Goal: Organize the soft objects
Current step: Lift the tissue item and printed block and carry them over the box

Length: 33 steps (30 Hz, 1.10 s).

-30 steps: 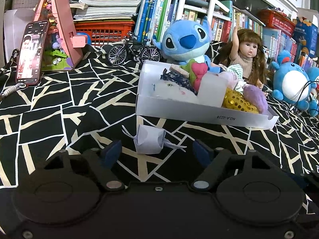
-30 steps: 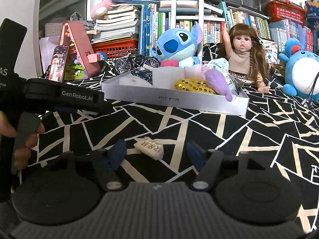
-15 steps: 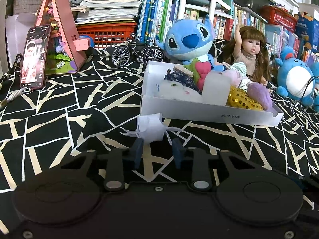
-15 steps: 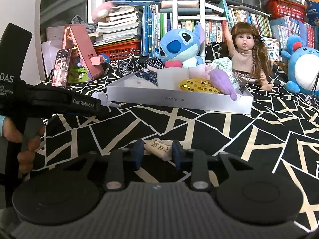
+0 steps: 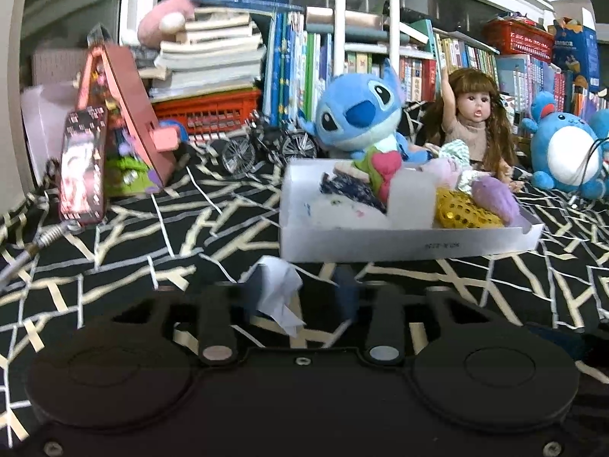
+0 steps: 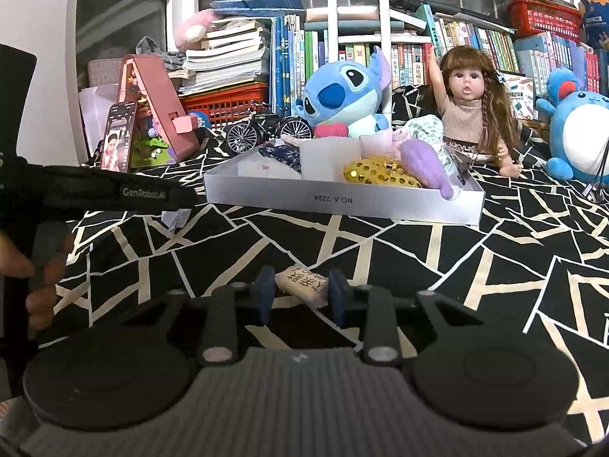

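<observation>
White cloth scrap (image 5: 279, 291): left tool (image 5: 300, 293) was wide a second ago, now pinched on it and lifted off the black patterned cloth (image 5: 133, 236), just short of the tray (image 5: 411, 243). Right tool (image 6: 298, 297) likewise closed on the tan printed block (image 6: 302, 287), well short of the tray. Both grasps look done; next is the carry. Tray already holds plush bits: gold sequin piece (image 6: 375, 175), purple plush (image 6: 422, 163). Its near wall needs clearing. Stitch plush (image 5: 357, 114) and doll (image 5: 472, 114) sit behind the tray, clear of the path.
</observation>
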### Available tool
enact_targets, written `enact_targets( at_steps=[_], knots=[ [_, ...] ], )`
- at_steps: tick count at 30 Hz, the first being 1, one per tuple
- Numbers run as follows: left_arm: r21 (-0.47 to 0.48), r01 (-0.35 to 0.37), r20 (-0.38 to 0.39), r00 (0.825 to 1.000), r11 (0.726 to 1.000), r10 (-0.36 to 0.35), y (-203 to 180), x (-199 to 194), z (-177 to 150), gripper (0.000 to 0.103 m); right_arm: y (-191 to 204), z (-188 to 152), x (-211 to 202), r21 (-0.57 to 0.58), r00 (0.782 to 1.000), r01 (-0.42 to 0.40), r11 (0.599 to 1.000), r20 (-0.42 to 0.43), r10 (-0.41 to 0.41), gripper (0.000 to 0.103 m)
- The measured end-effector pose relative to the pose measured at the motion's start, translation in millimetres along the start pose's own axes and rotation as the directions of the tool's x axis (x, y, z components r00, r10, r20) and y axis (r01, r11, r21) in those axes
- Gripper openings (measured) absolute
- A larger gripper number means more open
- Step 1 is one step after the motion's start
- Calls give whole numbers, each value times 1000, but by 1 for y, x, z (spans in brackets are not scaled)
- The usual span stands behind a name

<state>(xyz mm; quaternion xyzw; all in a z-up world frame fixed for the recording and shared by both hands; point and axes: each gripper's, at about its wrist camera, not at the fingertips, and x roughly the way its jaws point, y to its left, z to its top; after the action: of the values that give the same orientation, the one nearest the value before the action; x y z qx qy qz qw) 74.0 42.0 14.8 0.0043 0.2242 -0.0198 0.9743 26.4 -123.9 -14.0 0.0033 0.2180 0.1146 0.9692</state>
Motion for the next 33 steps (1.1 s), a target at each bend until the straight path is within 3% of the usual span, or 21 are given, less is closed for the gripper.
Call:
enact_targets(
  at_steps=[1, 2, 4, 6, 9, 14, 33],
  knots=[
    [7, -17, 13, 1000, 1000, 17, 0, 1, 0, 74, 0, 0, 0, -2, 1000, 0, 1000, 1, 0, 35],
    [8, -40, 24, 999, 999, 40, 0, 1, -1, 76, 0, 0, 0, -3, 1000, 0, 1000, 0, 0, 35],
    [7, -70, 31, 997, 998, 70, 2, 7, 0, 77, 1, 0, 0, -4, 1000, 0, 1000, 0, 0, 35],
    [-16, -61, -17, 998, 998, 61, 6, 17, 3, 78, 1, 1, 0, -5, 1000, 0, 1000, -2, 0, 35],
    [-66, -27, -104, 994, 997, 20, 14, 33, 4, 69, 1, 0, 0, -7, 1000, 1, 1000, -4, -1, 35],
    [-108, -17, -149, 989, 994, 0, 21, 43, 1, 33, 0, 1, -1, -11, 1000, 2, 1000, -3, -2, 35],
    [-49, 24, -70, 997, 999, -27, 0, 17, 20, 29, -12, 18, 1, 8, 999, 15, 1000, 35, -15, 35]
  ],
)
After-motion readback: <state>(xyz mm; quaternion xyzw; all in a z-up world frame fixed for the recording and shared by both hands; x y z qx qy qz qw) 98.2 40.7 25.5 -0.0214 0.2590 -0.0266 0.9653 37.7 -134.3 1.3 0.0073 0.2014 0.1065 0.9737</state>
